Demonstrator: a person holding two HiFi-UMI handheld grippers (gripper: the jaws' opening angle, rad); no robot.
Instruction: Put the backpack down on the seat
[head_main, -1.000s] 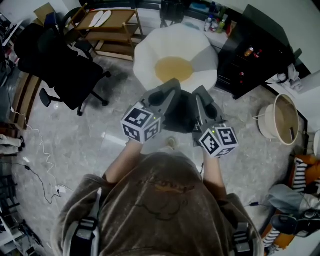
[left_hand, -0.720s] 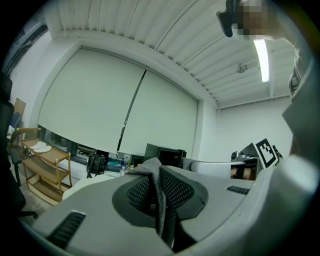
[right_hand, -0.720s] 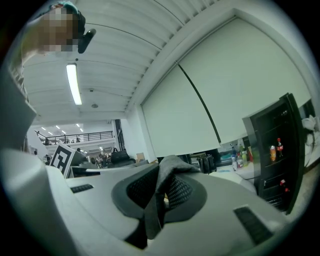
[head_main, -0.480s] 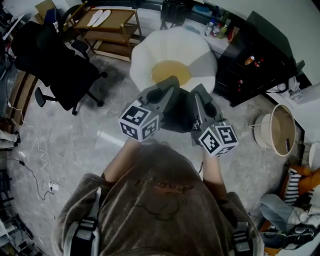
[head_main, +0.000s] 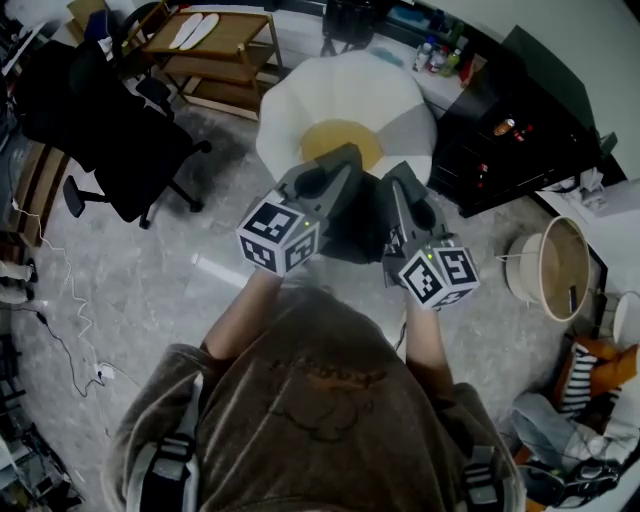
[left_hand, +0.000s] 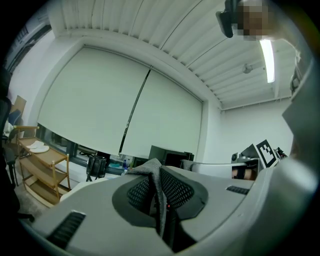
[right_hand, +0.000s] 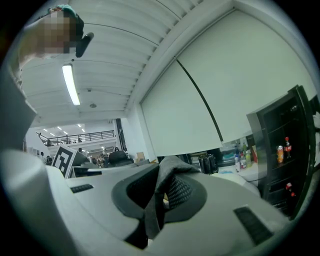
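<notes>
Seat (head_main: 335, 95) has slid closer to the tools since a second ago, so the walk-up looks nearly done; backpack (head_main: 362, 228) hangs dark and limp just short of the seat's near edge, not on it yet; left tool (left_hand: 159, 195) is pinched tight on a grey woven strap (left_hand: 154, 172), right tool (right_hand: 159, 197) same deal on another strap (right_hand: 167, 167); seat looks soft, white, fried-egg shaped with a yellow centre.

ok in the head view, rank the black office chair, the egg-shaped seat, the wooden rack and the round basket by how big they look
1. black office chair and egg-shaped seat: about alike, too close to rank, and the seat is partly hidden
2. wooden rack
3. round basket
</notes>
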